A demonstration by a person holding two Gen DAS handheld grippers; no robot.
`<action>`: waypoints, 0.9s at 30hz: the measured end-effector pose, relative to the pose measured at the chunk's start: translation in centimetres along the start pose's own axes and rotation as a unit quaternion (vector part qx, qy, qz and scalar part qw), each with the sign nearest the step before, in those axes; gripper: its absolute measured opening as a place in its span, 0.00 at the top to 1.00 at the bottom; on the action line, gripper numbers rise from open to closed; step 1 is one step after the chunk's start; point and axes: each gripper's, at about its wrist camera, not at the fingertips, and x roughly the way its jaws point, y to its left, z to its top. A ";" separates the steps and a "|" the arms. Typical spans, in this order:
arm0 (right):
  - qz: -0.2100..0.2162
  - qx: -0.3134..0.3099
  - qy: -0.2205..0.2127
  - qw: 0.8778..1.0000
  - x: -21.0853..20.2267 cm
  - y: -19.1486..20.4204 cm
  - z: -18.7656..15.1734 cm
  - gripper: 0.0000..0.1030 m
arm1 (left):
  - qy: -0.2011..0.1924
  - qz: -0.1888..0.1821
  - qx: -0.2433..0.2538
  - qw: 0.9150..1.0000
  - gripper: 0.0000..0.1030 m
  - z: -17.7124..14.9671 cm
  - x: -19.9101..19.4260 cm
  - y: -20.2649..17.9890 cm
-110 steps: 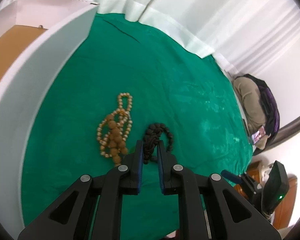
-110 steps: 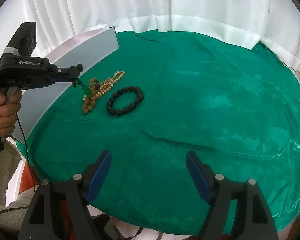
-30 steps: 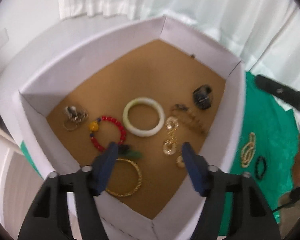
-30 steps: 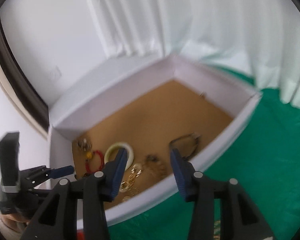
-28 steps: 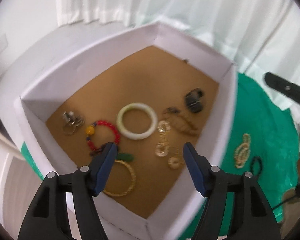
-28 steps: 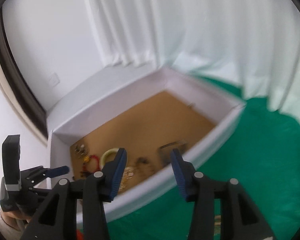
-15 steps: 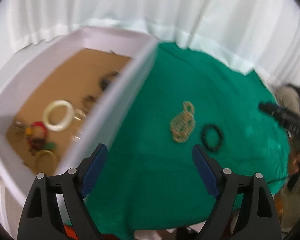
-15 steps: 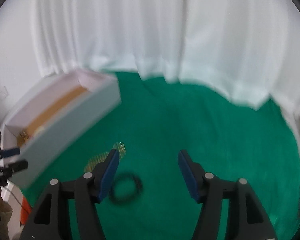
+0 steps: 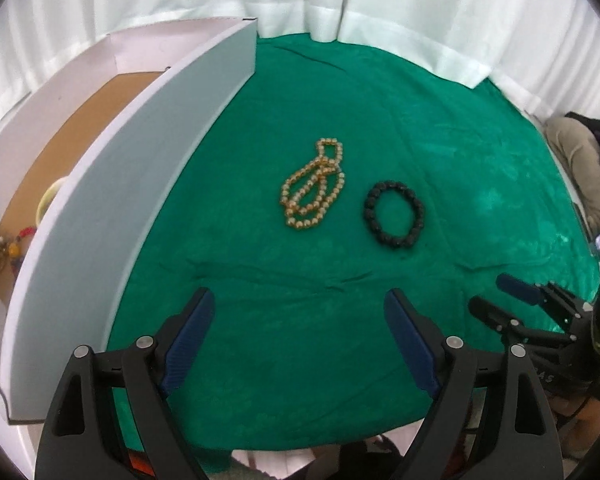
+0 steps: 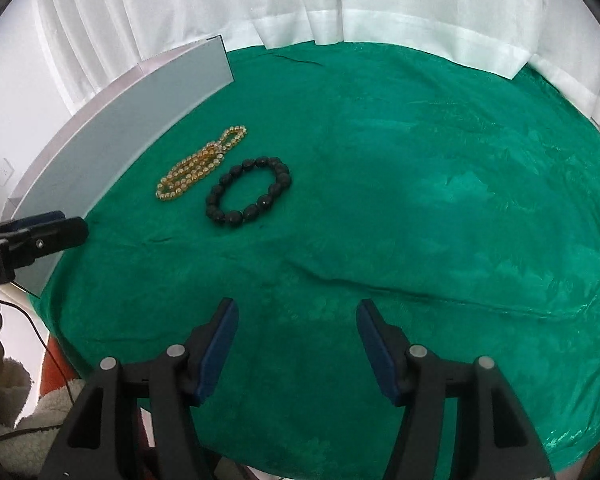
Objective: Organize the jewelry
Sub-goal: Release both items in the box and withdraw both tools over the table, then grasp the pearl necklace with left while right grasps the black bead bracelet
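Observation:
A gold bead necklace (image 9: 314,190) lies folded on the green cloth (image 9: 300,300), with a black bead bracelet (image 9: 394,214) just to its right. Both also show in the right wrist view: necklace (image 10: 200,164), bracelet (image 10: 248,196). A white box (image 9: 112,184) with a brown floor stands at the left and holds a pale bangle (image 9: 48,200) and a red bead bracelet (image 9: 24,234). My left gripper (image 9: 300,336) is open and empty, above the cloth near its front edge. My right gripper (image 10: 298,344) is open and empty, also near the front edge.
White curtains (image 10: 300,8) hang behind the round table. The right gripper shows at the right edge of the left wrist view (image 9: 496,300); the left gripper's fingers (image 10: 60,228) show at the left of the right wrist view. A cable and fleece lie below the table edge.
Both grippers have swung away from the white box and now face the green cloth from its front edge. The brown bead piece that lay on the gold necklace is gone from the cloth.

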 end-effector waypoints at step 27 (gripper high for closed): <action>0.004 -0.078 -0.004 0.997 4.0 5.1 5.0 0.39 | -0.018 0.072 0.003 0.997 0.12 0.2 0.1 1.5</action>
